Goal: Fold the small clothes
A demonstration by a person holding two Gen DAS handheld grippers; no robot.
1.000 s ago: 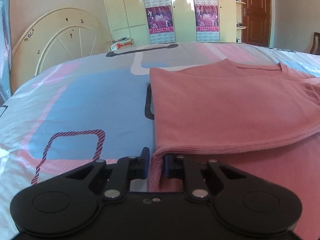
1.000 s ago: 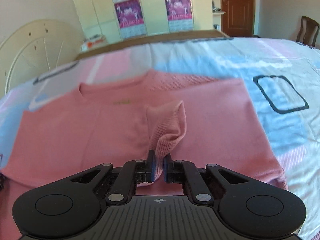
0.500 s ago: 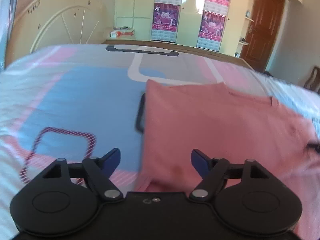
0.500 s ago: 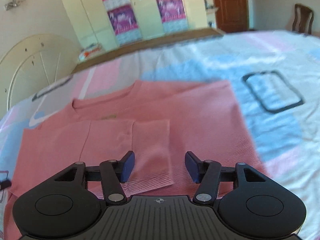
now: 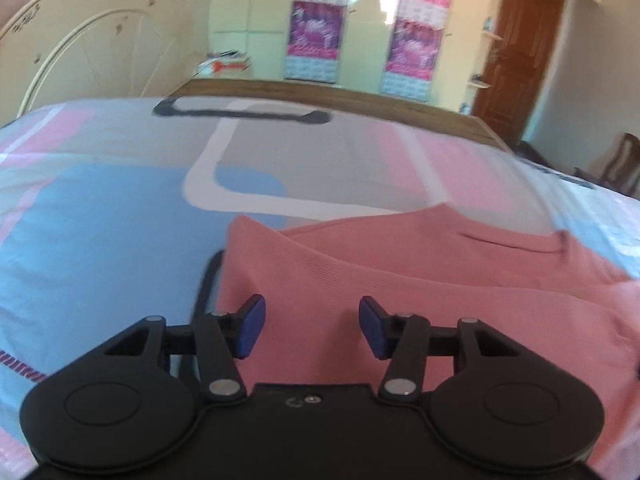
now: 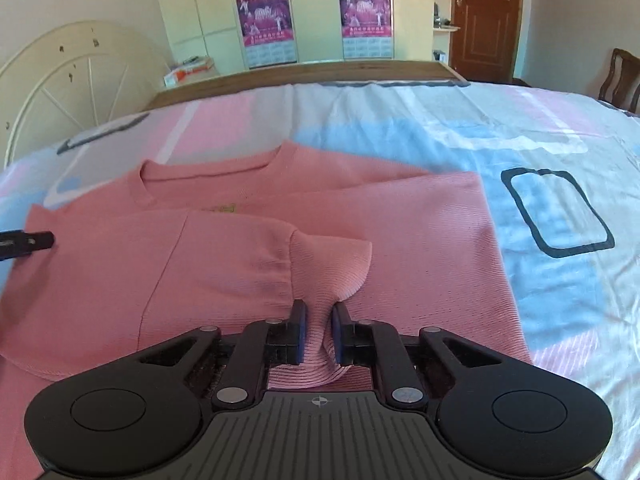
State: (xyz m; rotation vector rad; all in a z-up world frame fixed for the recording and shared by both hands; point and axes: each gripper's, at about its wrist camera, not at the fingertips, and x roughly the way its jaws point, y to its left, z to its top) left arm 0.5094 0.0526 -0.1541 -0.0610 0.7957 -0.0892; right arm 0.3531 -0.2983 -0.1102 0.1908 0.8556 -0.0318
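Note:
A pink knit sweater (image 6: 420, 240) lies flat on the bed, neckline at the far side and its sides folded inward. My right gripper (image 6: 320, 328) is over the near middle of it. Its jaws are closing, and the ribbed sleeve cuff (image 6: 332, 264) is pinched between the blue pads, bunched up. My left gripper (image 5: 312, 320) hovers over the sweater (image 5: 400, 288) close to its left shoulder corner. Those jaws stand apart and are closing, with only flat cloth below them and nothing gripped. One black fingertip (image 6: 28, 242) of the left gripper shows at the left edge of the right wrist view.
The bedsheet (image 5: 100, 216) is patterned in pink, blue and grey. Beyond the bed's wooden end board (image 6: 320, 70) are a cream wardrobe with posters (image 6: 264, 20), a round cream headboard (image 5: 92, 60), a brown door (image 6: 484, 20) and a chair (image 6: 620, 76).
My left gripper let go of the sweater's edge, opened wide, moved up along the left side to the shoulder and began narrowing. My right gripper released the cuff, then shut on it again.

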